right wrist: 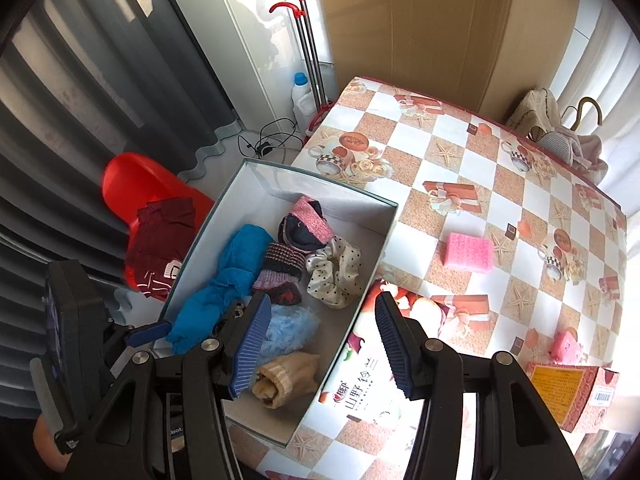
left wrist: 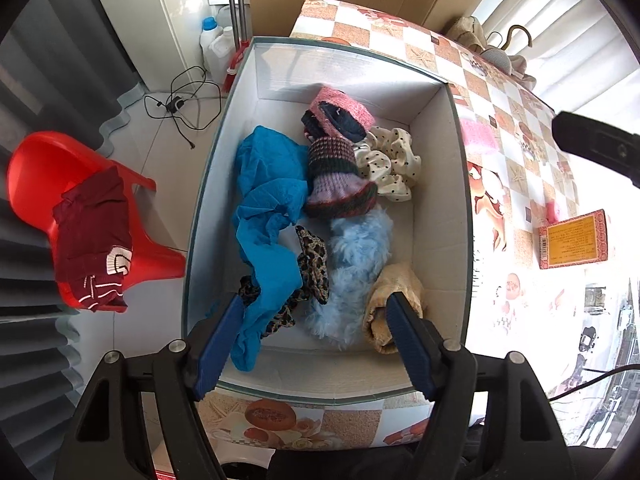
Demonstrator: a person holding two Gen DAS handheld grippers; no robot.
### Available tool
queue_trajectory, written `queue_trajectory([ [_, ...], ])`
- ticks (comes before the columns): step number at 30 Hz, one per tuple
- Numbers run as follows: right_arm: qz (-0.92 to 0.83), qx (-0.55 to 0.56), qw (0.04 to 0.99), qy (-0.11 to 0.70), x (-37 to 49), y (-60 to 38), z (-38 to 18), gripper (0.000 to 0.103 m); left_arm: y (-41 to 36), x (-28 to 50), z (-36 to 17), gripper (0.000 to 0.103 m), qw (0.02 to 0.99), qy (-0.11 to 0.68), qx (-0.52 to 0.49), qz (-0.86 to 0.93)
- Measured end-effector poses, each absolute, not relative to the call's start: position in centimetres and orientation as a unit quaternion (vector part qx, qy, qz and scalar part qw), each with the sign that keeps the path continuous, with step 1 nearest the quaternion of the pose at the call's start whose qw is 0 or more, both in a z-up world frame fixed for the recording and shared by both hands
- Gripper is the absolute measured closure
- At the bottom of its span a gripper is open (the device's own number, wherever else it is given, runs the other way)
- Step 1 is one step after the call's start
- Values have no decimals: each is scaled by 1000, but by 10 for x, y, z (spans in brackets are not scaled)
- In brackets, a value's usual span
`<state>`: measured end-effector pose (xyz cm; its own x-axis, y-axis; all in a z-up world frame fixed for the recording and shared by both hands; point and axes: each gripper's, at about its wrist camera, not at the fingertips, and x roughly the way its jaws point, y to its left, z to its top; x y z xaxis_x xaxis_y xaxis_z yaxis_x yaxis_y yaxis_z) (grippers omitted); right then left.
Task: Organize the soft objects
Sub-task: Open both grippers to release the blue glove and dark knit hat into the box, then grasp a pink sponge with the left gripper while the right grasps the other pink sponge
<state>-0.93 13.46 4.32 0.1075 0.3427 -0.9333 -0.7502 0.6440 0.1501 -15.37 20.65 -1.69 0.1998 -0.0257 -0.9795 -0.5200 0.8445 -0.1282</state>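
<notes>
One box (right wrist: pixel 384 240) holding seven soft items (left wrist: pixel 340 184); on the bench (right wrist: pixel 460 152), one pink sponge (right wrist: pixel 469 255).
</notes>
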Motion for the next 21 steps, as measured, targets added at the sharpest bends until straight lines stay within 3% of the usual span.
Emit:
queue_trajectory([
  [8,270,-142,768,564,2,20,53,47,141,-108,10,26,786,596,-159,31],
  [16,205,-65,795,567,41,-77,71,47,87,-2,19,25,792,603,-92,-32],
  [21,251,-117,774,569,97,-118,75,47,76,76,2,25,767,639,10,-53],
])
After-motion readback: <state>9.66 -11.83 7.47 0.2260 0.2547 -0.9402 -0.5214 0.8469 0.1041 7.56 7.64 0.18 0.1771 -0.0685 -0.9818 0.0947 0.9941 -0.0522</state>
